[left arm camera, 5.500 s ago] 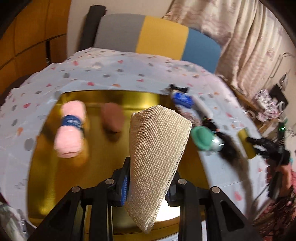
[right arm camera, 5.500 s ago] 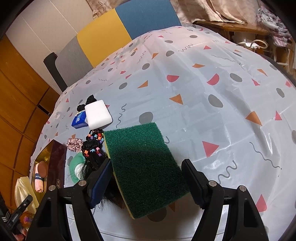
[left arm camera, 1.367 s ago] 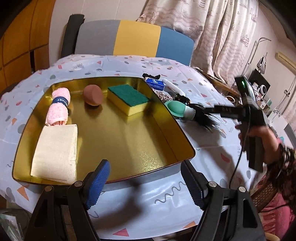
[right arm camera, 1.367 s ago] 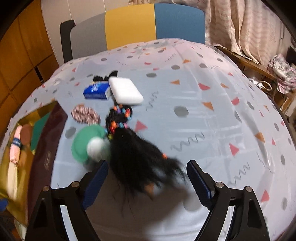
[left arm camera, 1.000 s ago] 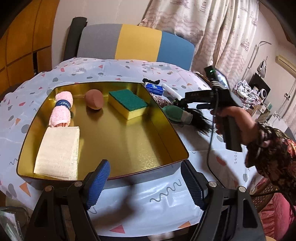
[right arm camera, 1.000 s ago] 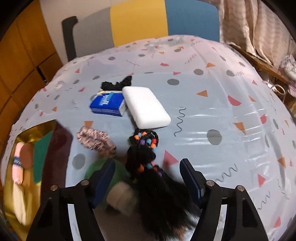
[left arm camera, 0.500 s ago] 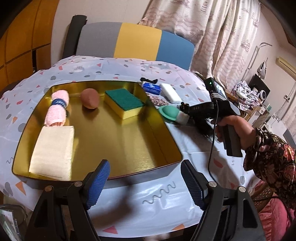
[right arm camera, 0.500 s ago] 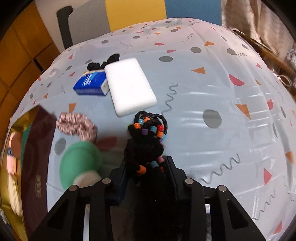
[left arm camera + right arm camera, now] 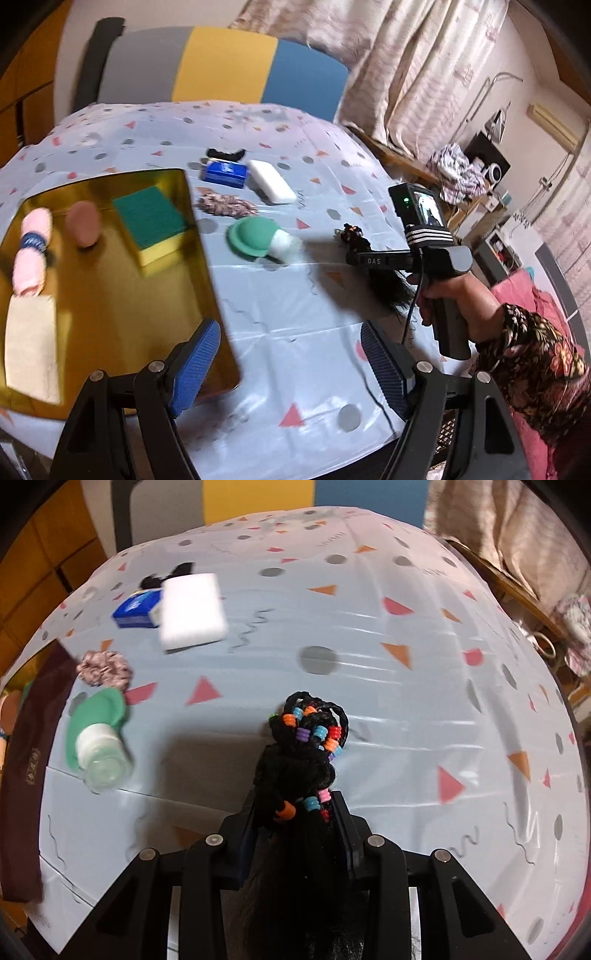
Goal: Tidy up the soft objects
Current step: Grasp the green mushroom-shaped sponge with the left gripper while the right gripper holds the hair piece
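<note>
Looking along your left gripper [image 9: 291, 363], its fingers gape over bare tablecloth [image 9: 295, 314] beside the gold tray [image 9: 207, 258] edge. Your right gripper [image 9: 295, 834] clamps the beaded black hairpiece [image 9: 306, 746] above open tablecloth.

The right gripper [image 9: 297, 834] is clamped on a black hairpiece with coloured beads [image 9: 308, 746], its beaded loop projecting forward over the patterned tablecloth [image 9: 406, 709]. At left lie a green silicone brush with a white handle [image 9: 98, 731], a pink scrunchie [image 9: 104, 672], a white sponge block [image 9: 192, 611] and a blue packet [image 9: 137, 611] touching it.
</note>
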Demonstrator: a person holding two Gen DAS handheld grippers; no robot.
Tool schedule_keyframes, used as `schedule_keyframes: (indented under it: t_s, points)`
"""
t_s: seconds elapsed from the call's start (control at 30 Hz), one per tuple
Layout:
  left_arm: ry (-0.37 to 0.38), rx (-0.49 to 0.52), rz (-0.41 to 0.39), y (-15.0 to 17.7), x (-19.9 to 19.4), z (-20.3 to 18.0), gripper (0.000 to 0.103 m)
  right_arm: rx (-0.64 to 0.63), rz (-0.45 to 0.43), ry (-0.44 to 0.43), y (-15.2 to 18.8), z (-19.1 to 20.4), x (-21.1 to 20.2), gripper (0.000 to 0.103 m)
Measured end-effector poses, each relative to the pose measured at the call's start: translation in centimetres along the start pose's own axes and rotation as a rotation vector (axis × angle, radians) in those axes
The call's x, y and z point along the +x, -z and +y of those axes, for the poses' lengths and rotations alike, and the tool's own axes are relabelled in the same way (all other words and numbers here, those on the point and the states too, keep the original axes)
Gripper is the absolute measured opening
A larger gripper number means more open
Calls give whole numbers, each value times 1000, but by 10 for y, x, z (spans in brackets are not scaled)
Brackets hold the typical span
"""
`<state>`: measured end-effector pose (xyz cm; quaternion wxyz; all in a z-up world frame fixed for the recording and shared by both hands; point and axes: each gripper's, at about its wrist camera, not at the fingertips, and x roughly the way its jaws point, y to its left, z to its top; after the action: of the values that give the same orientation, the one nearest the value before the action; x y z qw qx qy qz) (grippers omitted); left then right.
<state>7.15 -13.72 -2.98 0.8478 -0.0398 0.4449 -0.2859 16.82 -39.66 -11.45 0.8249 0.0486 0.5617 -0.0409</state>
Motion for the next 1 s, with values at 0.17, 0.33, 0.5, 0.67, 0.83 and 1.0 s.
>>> schedule_keyframes:
  t_s: [0.17,0.33,0.5,0.67,0.83,1.0]
  points:
    - [-5,-9,37,-19,20,-16,79,85,-67,-65,9,-24,-2,37]
    - [-42,-43,77,-46,48,-25,80,129,-89,-125,6,-28,-15,36]
    - [-98,-138,137,-65,89,-20,81,167,-165,-201,3,-31,-36,36]
    - [-186,-185,186,-74,130,-12,81,207,-169,-236,-2,-33,-38,36]
    - [-254,-210,204,-79,152,-2,81,221,-173,-262,-3,-35,-39,36]
    - [-312,-203,205,-85,169,2,81,211,-195,-278,-3,-32,-45,36]
